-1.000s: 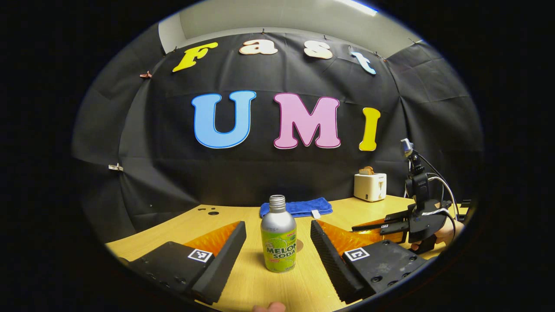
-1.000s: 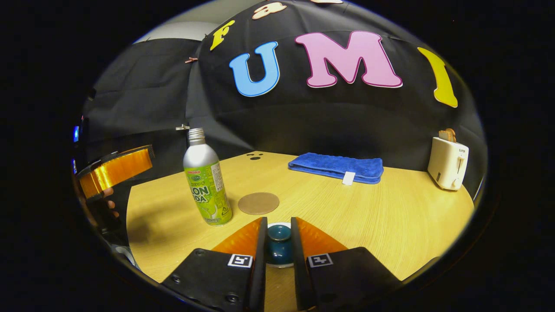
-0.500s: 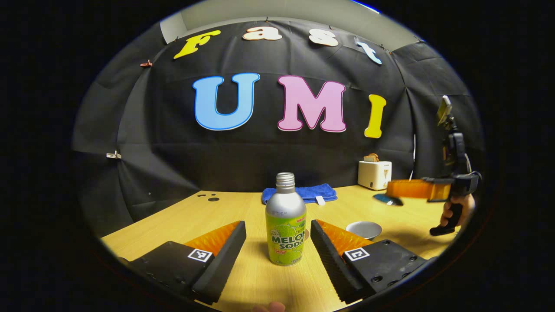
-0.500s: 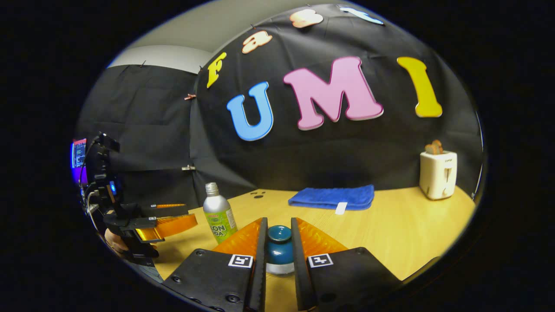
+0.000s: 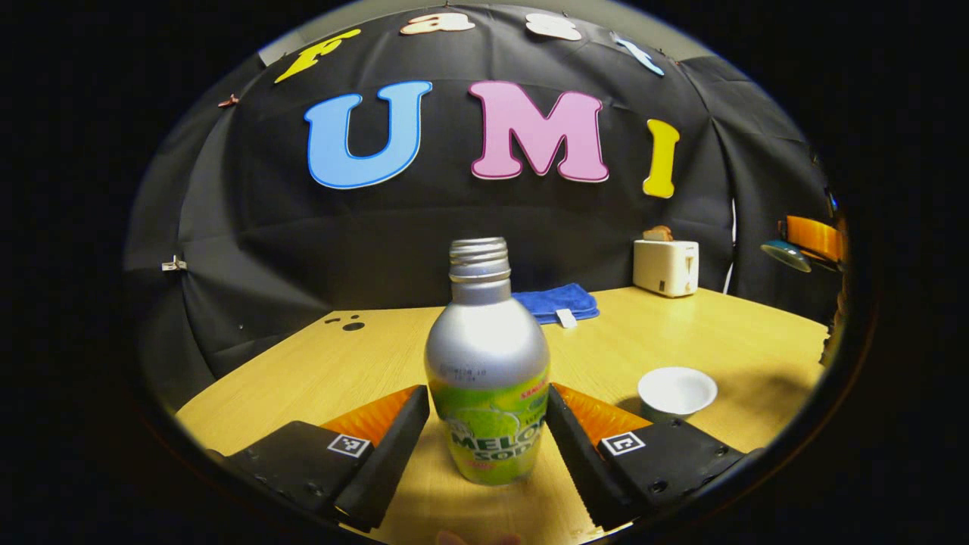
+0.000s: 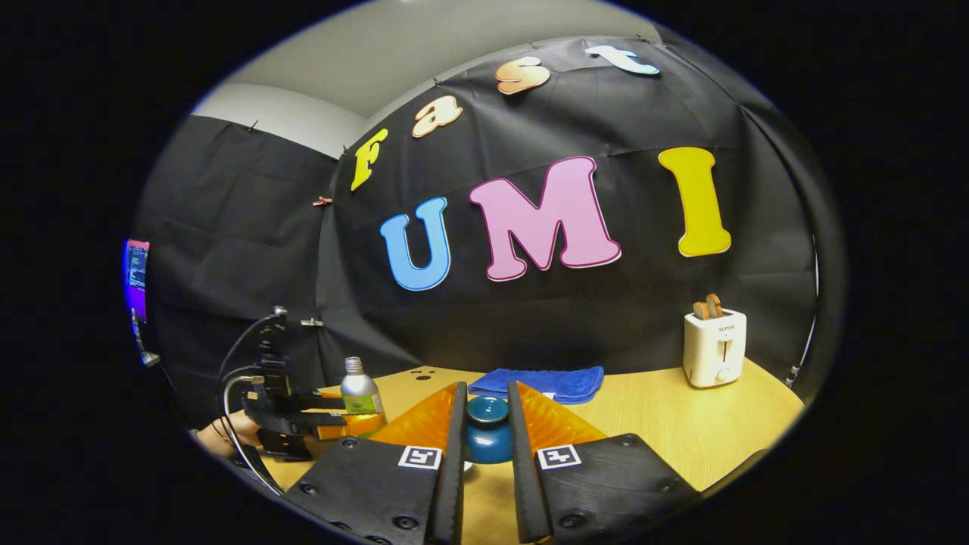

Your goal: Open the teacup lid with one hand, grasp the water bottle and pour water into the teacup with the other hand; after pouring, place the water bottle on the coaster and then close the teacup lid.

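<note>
Now the upright silver-and-green metal water bottle (image 5: 487, 371) stands squarely between the left gripper (image 5: 484, 435)'s wide jaws, untouched, while the right gripper (image 6: 484, 446)'s jaws pinch the raised dark-teal teacup lid (image 6: 487, 430).

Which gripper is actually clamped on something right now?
The right gripper, shut on the blue teacup lid. The left gripper flanks the bottle, still open.

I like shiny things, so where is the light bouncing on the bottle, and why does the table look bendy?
In the left gripper view, the bottle shows a soft white glare on its silver shoulder and throws a shadow toward the camera; the table edge curves because the fisheye lens bends it. In the right gripper view, the lid has a small glint on top.
</note>
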Action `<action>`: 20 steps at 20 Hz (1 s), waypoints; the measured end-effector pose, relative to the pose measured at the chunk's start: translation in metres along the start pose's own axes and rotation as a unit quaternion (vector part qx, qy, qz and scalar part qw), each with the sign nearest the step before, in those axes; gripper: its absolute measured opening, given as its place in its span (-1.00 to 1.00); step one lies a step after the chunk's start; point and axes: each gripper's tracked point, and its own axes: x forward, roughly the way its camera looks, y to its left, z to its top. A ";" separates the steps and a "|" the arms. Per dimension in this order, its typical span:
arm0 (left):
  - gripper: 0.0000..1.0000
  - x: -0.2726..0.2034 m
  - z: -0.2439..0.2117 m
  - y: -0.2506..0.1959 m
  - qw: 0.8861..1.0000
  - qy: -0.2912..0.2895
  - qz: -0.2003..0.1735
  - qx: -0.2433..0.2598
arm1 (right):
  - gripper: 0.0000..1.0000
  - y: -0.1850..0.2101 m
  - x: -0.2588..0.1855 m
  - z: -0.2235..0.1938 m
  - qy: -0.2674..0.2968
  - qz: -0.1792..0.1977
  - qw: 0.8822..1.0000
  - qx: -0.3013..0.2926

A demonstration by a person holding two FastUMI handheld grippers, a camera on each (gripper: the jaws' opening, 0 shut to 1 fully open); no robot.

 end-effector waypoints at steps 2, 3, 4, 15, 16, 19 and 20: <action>0.66 0.006 0.002 -0.003 1.000 0.001 0.004 0.002 | -0.38 -0.010 -0.001 0.005 -0.002 -0.009 1.000 -0.006; 0.65 0.000 0.004 -0.010 1.000 -0.002 -0.003 0.014 | -0.38 -0.015 -0.003 0.007 -0.003 -0.016 1.000 -0.011; 0.63 -0.003 0.009 -0.012 0.999 -0.010 -0.001 0.034 | -0.37 -0.020 -0.005 0.008 -0.004 -0.021 1.000 -0.013; 0.60 -0.016 0.043 -0.030 0.836 -0.013 0.078 0.543 | -0.38 -0.045 -0.011 0.010 0.000 -0.048 0.999 -0.013; 0.60 -0.014 0.042 -0.029 0.824 -0.010 0.078 0.561 | -0.38 -0.045 -0.011 0.010 0.000 -0.049 0.999 -0.014; 0.60 -0.010 0.037 -0.031 0.794 -0.002 0.077 0.603 | -0.38 -0.045 -0.011 0.010 0.000 -0.049 0.999 -0.015; 0.60 -0.013 0.034 -0.030 0.784 -0.002 0.079 0.616 | -0.47 -0.045 -0.011 0.011 0.000 -0.049 0.999 -0.015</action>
